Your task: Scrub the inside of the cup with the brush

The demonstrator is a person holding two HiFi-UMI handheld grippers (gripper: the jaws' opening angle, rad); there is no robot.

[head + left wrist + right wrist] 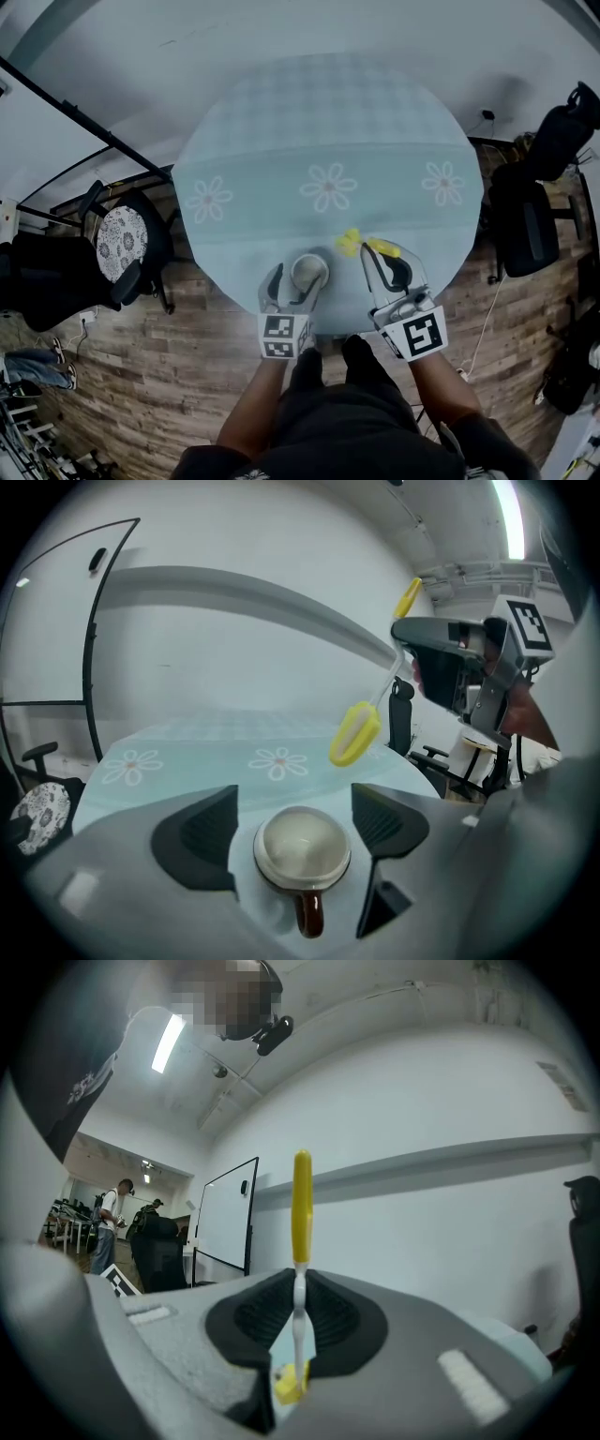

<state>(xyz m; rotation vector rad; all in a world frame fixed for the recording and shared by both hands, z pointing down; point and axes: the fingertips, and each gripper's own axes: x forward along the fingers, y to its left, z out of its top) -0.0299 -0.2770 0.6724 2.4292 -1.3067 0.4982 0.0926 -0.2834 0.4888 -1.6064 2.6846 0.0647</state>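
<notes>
A brown cup (pixel 309 271) with a white inside stands upright near the front edge of the round table (pixel 328 131). My left gripper (pixel 294 280) is open and straddles the cup (pixel 303 847). Its pads (pixel 202 832) stand clear of the cup's sides, and the handle (pixel 309 913) points back toward the camera. My right gripper (pixel 386 263) is shut on a yellow and white brush (pixel 360 244), pinching its thin white neck (pixel 299 1314). The yellow brush head (pixel 355 733) hangs in the air just right of and beyond the cup, above the cloth.
The table wears a pale teal cloth with daisy prints (pixel 329 187). A chair with a patterned cushion (pixel 122 242) stands at the left, and black office chairs (pixel 527 225) at the right. The floor is wooden. A whiteboard (pixel 227 1213) stands far off.
</notes>
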